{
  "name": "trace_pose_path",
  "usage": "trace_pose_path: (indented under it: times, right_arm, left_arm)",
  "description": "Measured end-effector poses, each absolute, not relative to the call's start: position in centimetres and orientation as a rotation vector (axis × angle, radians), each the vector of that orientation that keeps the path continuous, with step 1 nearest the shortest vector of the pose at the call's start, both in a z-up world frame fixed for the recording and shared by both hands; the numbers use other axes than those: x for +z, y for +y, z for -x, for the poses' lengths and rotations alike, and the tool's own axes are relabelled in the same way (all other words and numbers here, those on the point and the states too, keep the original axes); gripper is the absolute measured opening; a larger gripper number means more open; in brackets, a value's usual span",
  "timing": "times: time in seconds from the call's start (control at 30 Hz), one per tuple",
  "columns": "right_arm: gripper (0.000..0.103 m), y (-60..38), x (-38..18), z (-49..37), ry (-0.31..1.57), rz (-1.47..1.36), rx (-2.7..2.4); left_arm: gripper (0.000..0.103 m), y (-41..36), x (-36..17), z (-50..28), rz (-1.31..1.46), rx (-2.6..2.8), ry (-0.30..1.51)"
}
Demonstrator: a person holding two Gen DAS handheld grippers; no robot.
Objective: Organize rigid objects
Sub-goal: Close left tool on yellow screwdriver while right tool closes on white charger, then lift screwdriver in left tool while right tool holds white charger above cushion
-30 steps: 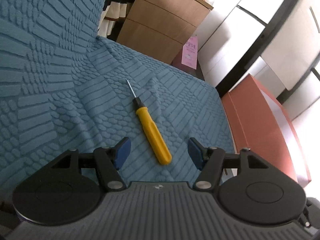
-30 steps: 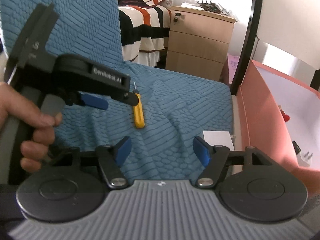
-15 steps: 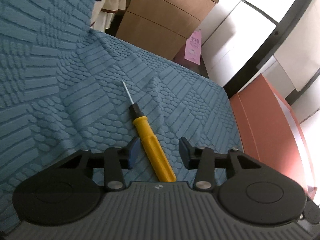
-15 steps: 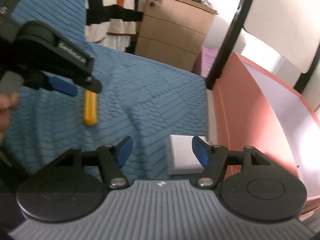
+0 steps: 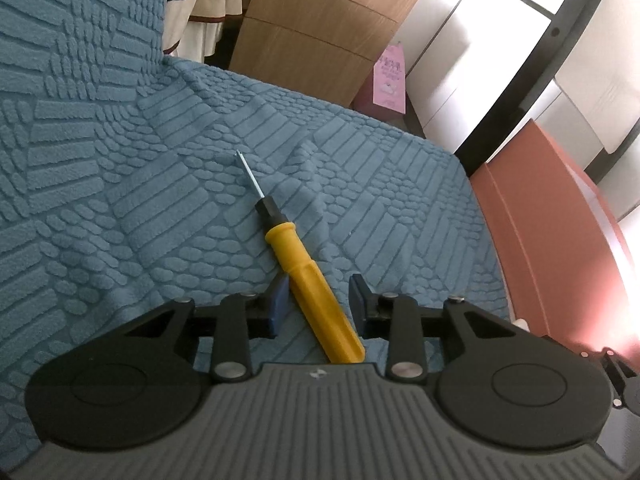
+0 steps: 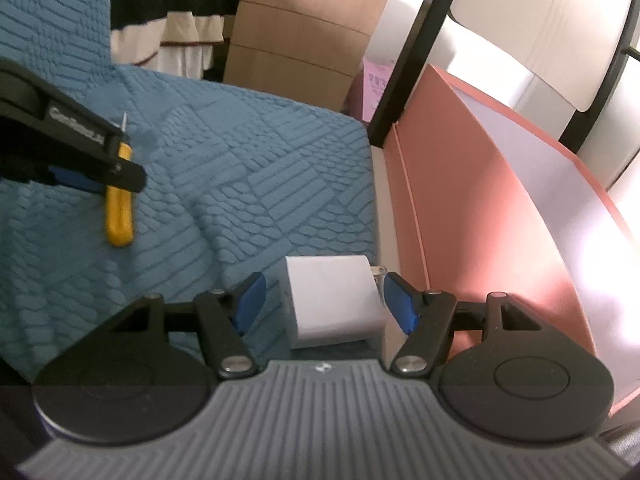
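A yellow-handled screwdriver (image 5: pixel 316 284) lies on the blue textured cover (image 5: pixel 160 184), tip pointing away. My left gripper (image 5: pixel 318 300) is partly closed around its handle; the left pad touches it, the right pad stands a little off. The screwdriver also shows in the right wrist view (image 6: pixel 119 216) under the left gripper (image 6: pixel 86 170). A white charger block (image 6: pixel 334 300) with metal prongs lies near the cover's right edge. My right gripper (image 6: pixel 324 304) is open with the block between its pads, not touching.
An orange-pink open box (image 6: pixel 500 208) with a white inside stands right of the cover; it also shows in the left wrist view (image 5: pixel 552 232). A wooden drawer cabinet (image 6: pixel 304 36) and striped bedding (image 6: pixel 172 12) are behind. A black frame post (image 6: pixel 416 48) rises beside the box.
My left gripper moved forward over the screwdriver handle and narrowed its jaws around it. My right gripper swung right and forward until the white charger block sat between its open pads.
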State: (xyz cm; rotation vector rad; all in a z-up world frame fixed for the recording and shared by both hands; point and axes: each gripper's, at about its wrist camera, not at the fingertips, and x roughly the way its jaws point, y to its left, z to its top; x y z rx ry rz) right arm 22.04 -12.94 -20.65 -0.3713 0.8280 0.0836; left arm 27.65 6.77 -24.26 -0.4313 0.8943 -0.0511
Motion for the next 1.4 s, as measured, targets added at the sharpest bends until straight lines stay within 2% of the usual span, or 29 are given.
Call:
trace_pose_path:
  times: [0.1,0.23,0.33,0.5,1.1,1.23,1.4]
  right_arm:
    - [0.067,-13.6,-20.8,-22.5,0.867,0.314,0.081]
    - [0.067,-14.3,-20.5,-22.8,0.891,0.258,0.096]
    - [0.058,-14.6,-20.2,-22.6,0.894,0.243,0.091]
    - [0.057,-14.8,-19.8,-22.2,0.891,0.227,0.116]
    - [0.054,-12.3,-18.6,-20.2,0.834,0.193,0.289]
    - [0.055,-12.7,-18.6,-20.5,0.832,0.168,0.298]
    - [0.057,-13.2,-19.2,-20.8,0.850,0.119,0.287]
  left_arm:
    - [0.030,6.7,-24.1,-27.6,0.421,-0.052,0.905]
    - [0.026,6.6,-23.9,-27.3,0.414,-0.055,0.910]
    - [0.022,7.0,-23.8,-26.9,0.447,-0.066,0.921]
    - [0.018,7.6,-23.9,-25.5,0.469,-0.039,0.913]
    - [0.018,7.1,-22.6,-21.0,0.477,-0.044,0.951]
    - [0.019,7.3,-22.6,-21.5,0.497,-0.035,0.957]
    - [0.026,7.9,-23.0,-22.5,0.520,-0.029,0.967]
